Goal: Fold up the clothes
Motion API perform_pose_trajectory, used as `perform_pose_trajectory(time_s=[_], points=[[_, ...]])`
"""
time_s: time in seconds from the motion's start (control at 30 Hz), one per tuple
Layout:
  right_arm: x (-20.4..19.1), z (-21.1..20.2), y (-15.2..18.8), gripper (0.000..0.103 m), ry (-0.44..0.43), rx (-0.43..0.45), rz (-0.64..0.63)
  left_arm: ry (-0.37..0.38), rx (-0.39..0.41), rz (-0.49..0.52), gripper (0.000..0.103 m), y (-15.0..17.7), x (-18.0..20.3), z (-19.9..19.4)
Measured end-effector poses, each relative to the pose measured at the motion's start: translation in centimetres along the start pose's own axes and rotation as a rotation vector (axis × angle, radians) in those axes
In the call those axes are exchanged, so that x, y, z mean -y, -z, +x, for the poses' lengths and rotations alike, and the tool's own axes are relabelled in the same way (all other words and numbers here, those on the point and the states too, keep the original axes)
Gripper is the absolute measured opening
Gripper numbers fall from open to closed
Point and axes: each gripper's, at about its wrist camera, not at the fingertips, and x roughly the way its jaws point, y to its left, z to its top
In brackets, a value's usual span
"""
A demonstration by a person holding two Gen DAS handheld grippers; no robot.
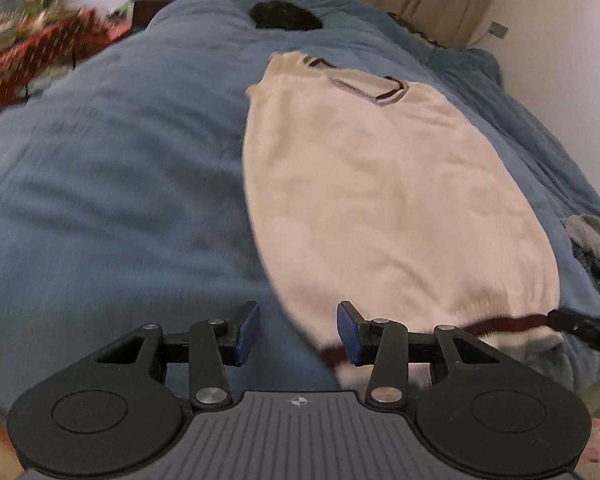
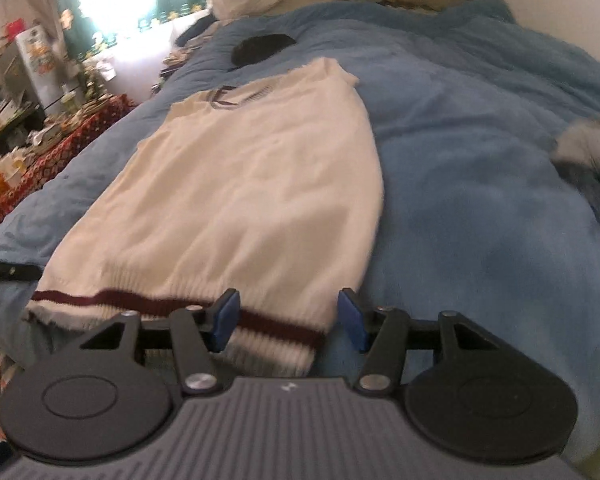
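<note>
The cream sweater [image 2: 252, 184] lies flat at the bed's [image 2: 480, 184] near edge, sleeves tucked; left gripper [image 1: 298, 334] and right gripper [image 2: 288, 318], both gaping and empty, should pinch the hem corners evenly

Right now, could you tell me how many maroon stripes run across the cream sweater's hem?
1: a single maroon stripe crosses the ribbed hem of the cream sweater, nearest both grippers. The underside is hidden.

You've got a cream sweater [image 2: 252, 184] with a maroon stripe across its white ribbed hem [image 2: 276, 342], lying on a plain blue bedspread [image 2: 480, 200]. Your pads [image 1: 247, 332] are blue on black linkages. That blurred red cloth [image 2: 40, 160] looks patterned, perhaps with white.
</note>
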Motion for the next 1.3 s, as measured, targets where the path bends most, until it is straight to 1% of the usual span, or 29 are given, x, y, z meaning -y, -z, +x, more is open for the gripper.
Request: perform_pose_trajectory(time_s=[0.1,0.17,0.23,0.3,0.43,0.5,0.57,0.6,0.7,0.77,0.83,0.87,0.9,0.97,1.07,1.13,1.2,1.3], points=[[0.5,-0.8,1.7,0.057,0.002,0.007,0.057,0.029,0.003,-0.031,0.042,1.1,-0.7,-0.7],[0.9,-1.2,2.7,0.052,0.002,0.012,0.093,0.052,0.003,-0.054,0.041,1.2,-1.0,-0.7],[1.4,-0.7,2.3,0.050,-0.005,0.018,0.116,0.092,-0.017,-0.084,0.039,1.2,-1.2,-0.2],[1.8,-0.6,2.3,0.047,-0.019,0.026,0.143,0.133,-0.042,-0.120,0.034,1.2,-1.2,0.6],[2.5,0.0,2.0,0.041,-0.075,0.028,0.217,0.220,-0.092,-0.190,0.034,1.6,-1.1,2.0],[2.9,0.3,2.0,0.039,-0.101,0.025,0.247,0.228,-0.100,-0.192,0.034,1.7,-0.7,2.7],[3.2,0.8,2.0,0.036,-0.125,0.016,0.287,0.225,-0.108,-0.193,0.036,1.8,-0.6,3.3],[3.2,1.1,2.0,0.035,-0.133,0.012,0.302,0.224,-0.109,-0.191,0.038,1.9,-0.5,3.6],[3.0,2.0,2.0,0.034,-0.138,0.007,0.316,0.229,-0.100,-0.199,0.037,1.9,-0.4,4.0],[2.5,2.6,1.9,0.021,-0.138,0.002,0.304,0.232,-0.097,-0.207,0.036,1.9,-0.2,4.0],[2.0,2.9,1.9,0.011,-0.141,-0.002,0.281,0.214,-0.087,-0.191,0.018,2.0,0.0,3.8],[1.7,2.9,1.8,0.009,-0.133,0.002,0.267,0.208,-0.082,-0.183,0.011,2.1,0.0,3.6],[1.6,2.7,1.7,0.008,-0.123,0.008,0.254,0.203,-0.077,-0.180,0.007,2.1,0.0,3.4],[2.1,1.6,1.6,0.007,-0.103,0.024,0.239,0.180,-0.063,-0.163,0.007,2.0,-0.1,2.7],[2.7,-0.1,1.4,0.007,-0.074,0.049,0.216,0.121,-0.019,-0.112,0.006,1.5,-0.2,0.7],[3.2,-1.2,1.3,0.006,-0.054,0.065,0.201,0.087,0.014,-0.097,0.006,0.8,-0.9,-0.9],[3.7,-2.3,1.2,0.006,-0.035,0.082,0.186,0.072,0.034,-0.107,0.006,0.1,-1.9,-2.5],[3.9,-4.0,1.2,0.006,-0.033,0.093,0.171,0.053,0.052,-0.087,0.006,-0.2,-2.9,-4.6]])
